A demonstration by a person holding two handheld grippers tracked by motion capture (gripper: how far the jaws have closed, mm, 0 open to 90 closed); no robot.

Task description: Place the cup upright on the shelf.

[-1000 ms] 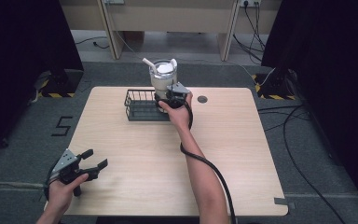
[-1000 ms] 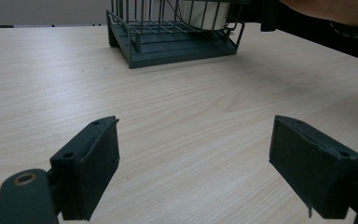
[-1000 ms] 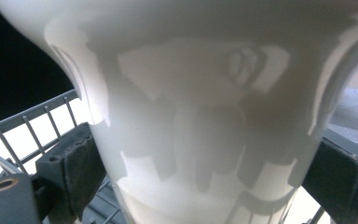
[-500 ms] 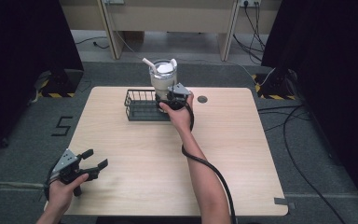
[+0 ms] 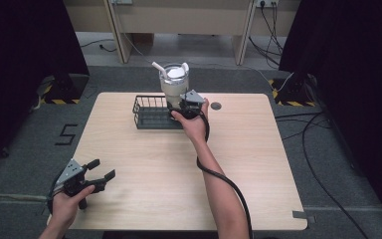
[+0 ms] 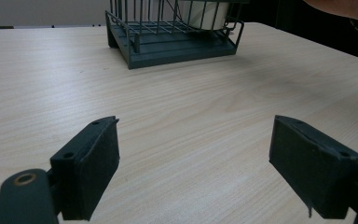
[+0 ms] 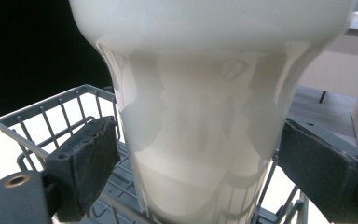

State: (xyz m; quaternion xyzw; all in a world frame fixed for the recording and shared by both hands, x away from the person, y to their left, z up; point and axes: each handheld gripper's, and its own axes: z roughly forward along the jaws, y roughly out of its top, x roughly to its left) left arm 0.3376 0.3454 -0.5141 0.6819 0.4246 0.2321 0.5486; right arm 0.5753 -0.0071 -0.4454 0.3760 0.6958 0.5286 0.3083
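A translucent white cup [image 5: 174, 84] with white items sticking out of its top stands in the right end of a dark wire basket [image 5: 149, 113] at the back of the wooden table [image 5: 258, 164]. My right gripper [image 5: 180, 105] is at the cup's lower part. In the right gripper view its pads [image 7: 89, 161] sit on either side of the cup [image 7: 205, 112], open, with a narrow gap on each side. My left gripper [image 5: 103, 169] hovers open over the table's front left corner. Its jaws [image 6: 193, 158] hold nothing and point toward the basket [image 6: 168, 44].
A small dark round grommet [image 5: 216, 105] lies in the tabletop right of the basket. The black cable [image 5: 224, 181] of the right gripper trails along the forearm to the front edge. Dark curtains and floor cables [image 5: 323, 124] surround the table.
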